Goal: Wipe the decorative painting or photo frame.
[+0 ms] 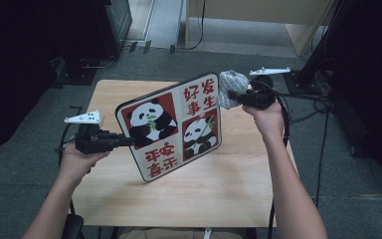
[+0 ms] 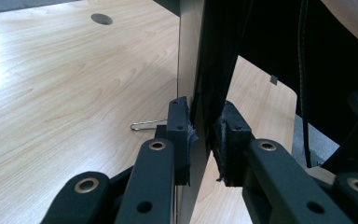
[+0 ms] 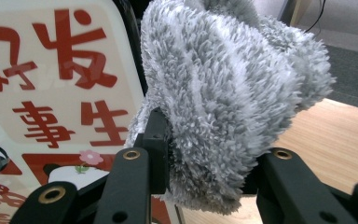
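The left claw (image 1: pixel 129 141) is clamped on the left edge of a panda board (image 1: pixel 171 124), its two pads (image 2: pixel 182 133) pressed against either face of the thin panel, as seen in the left gripper view. The board is held upright and tilted, its lower corner close to the bench (image 1: pixel 219 189); whether it touches the wood cannot be told. Its printed face, with two pandas and red characters, is turned toward the person.

The right claw (image 1: pixel 231 97) is closed on a bunched grey fluffy cloth (image 1: pixel 230 85), which bulges out between and above the jaws in the right gripper view (image 3: pixel 223 93). The cloth is held at the board's upper right corner, just beside or against its edge.

Behind the left claw, a small wire clip (image 2: pixel 145 125) is seen lying on the bench, beside the board. A round hole (image 2: pixel 102 18) is set in the bench top farther off.
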Demonstrator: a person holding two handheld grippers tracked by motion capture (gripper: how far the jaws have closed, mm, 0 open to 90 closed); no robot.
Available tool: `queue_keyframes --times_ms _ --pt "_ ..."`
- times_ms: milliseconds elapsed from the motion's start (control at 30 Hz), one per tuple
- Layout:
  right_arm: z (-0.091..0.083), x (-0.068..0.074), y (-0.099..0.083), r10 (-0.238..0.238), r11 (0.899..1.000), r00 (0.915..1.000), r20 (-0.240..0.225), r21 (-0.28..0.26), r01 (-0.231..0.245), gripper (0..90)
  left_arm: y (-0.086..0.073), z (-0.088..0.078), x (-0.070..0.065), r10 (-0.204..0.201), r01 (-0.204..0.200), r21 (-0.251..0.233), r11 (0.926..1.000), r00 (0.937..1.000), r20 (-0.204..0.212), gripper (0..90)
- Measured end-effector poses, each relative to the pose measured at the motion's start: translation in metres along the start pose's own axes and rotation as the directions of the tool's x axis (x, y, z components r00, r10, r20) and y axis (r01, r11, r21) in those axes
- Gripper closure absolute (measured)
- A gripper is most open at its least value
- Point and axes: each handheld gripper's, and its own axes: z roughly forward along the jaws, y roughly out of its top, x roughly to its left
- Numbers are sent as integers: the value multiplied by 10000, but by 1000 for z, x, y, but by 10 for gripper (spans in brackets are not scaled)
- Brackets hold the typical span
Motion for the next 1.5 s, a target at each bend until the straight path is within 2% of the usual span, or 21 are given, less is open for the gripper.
queue_keyframes --times_ms 533,667,800,1500 --pt "2 -3 -28 266 9985 9994 -208 -475 -276 658 0 1 -1 -12 12 -30 10000 10000 -42 779" --pt "3 0 -33 -72 9994 10000 1 -335 72 658 0 1 -1 -12 12 -32 10000 10000 -49 780" --pt "3 1 -36 -144 9995 9999 32 -269 145 658 0 1 -1 -13 13 -40 10000 10000 -33 780" --pt "14 -7 -71 119 9999 9999 -59 122 -118 658 0 1 -1 -47 47 -24 10000 10000 -42 779"
